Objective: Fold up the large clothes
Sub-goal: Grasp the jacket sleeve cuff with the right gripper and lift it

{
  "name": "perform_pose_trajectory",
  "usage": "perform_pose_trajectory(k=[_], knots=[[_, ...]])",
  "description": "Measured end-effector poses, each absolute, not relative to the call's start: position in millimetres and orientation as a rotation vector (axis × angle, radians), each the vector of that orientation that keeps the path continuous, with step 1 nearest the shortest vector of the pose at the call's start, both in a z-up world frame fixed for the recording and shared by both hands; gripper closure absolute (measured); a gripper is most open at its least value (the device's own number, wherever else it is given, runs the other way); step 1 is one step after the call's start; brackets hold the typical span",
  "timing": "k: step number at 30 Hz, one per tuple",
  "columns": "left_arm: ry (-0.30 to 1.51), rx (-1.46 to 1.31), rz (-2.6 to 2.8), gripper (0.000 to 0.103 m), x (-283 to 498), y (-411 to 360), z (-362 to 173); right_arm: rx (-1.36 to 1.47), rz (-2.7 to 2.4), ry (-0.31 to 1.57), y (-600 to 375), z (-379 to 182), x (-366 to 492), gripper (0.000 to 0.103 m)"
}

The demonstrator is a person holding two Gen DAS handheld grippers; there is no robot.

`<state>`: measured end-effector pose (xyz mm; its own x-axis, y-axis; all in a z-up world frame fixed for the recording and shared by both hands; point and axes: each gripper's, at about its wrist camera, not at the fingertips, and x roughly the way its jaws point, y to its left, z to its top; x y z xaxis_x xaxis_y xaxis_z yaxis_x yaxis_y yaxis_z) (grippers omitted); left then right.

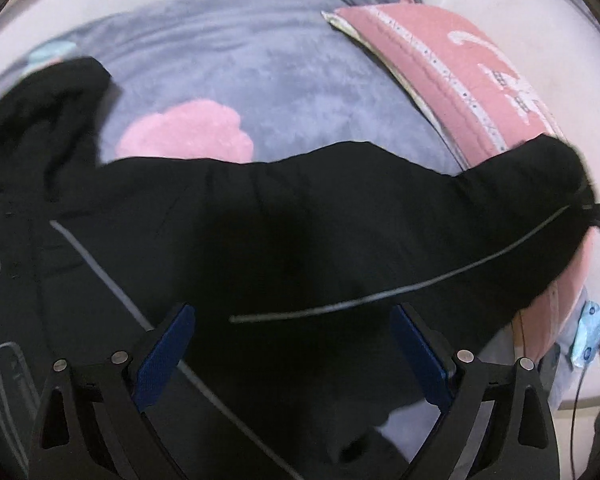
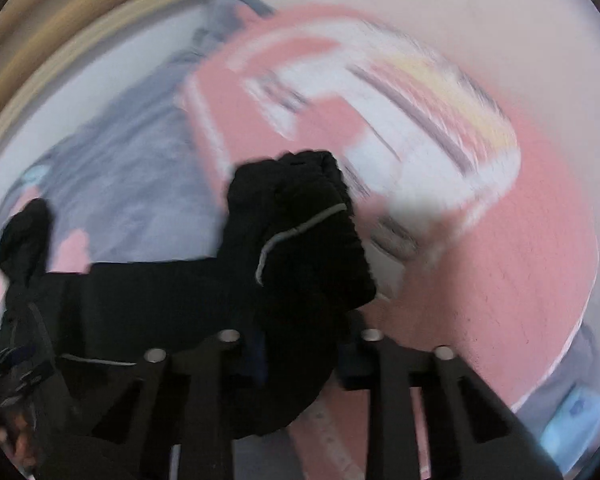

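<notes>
While lying spread on the grey blanket (image 1: 260, 72), black jacket (image 1: 300, 240) waits for folding. Left gripper (image 1: 292, 344) fingers spread wide above it. Right gripper (image 2: 300, 340) fingers pinching its sleeve, lifted to fold over.

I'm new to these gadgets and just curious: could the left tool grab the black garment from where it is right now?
Probably yes. The left tool is open, its blue pads spread just above the black garment, with nothing between them. The right tool already pinches one end.
</notes>
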<state>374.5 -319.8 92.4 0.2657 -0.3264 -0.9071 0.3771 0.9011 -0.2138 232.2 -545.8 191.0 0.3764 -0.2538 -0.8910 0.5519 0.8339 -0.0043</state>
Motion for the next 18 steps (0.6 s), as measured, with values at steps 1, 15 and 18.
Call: perform_pose_trajectory(k=[1, 15, 18], knots=[[1.222, 0.038, -0.485, 0.006, 378, -322, 86, 0.285, -0.564, 1.042, -547, 203, 228, 0.081], [1.248, 0.090, -0.462, 0.006, 371, -317, 65, 0.283, -0.532, 1.096, -543, 197, 238, 0.082], [1.151, 0.066, -0.456, 0.006, 355, -280, 106, 0.229, -0.400, 1.058, -498, 222, 260, 0.082]])
